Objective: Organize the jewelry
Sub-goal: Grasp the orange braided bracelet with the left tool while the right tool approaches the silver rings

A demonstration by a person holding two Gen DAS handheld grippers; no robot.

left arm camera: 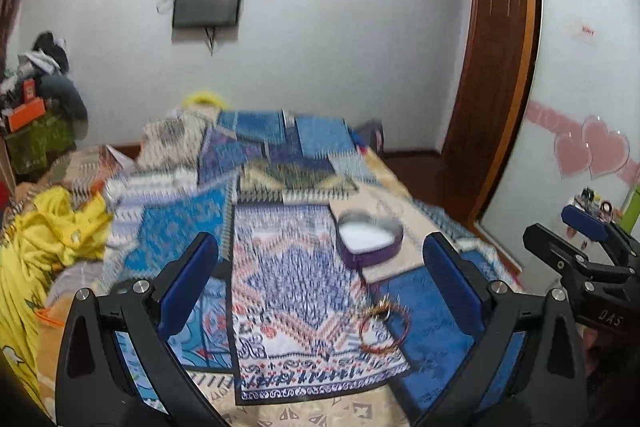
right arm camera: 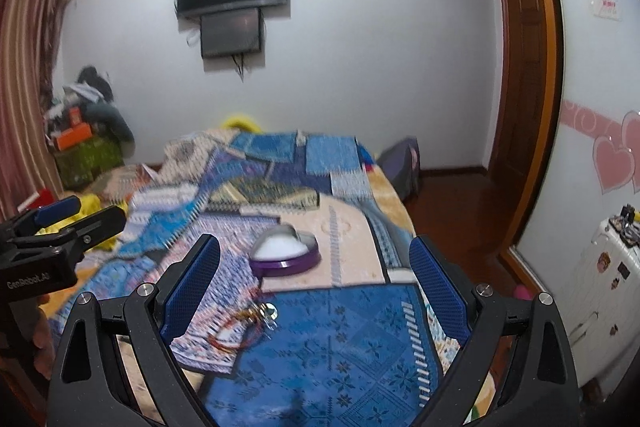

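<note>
Between my left gripper (left arm camera: 320, 287) and right gripper (right arm camera: 316, 291), both spread wide, the patterned cloths on the bed (right arm camera: 352, 343) lie flat and low, so I can come straight down. The bangles (left arm camera: 385, 327) sit just ahead of me, with the heart-shaped box (left arm camera: 370, 241) well beyond them. Crumpled yellow fabric (left arm camera: 52, 227) crowds my left. The wardrobe door (left arm camera: 580, 75) hems in my right.

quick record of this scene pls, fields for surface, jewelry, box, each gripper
surface: bed covered in patterned cloths
jewelry: red bangle with small gold pieces, lying loose on the cloth
box: purple heart-shaped box, open, white lining, beyond the bangle
left gripper: open, holding nothing
right gripper: open, holding nothing
</note>
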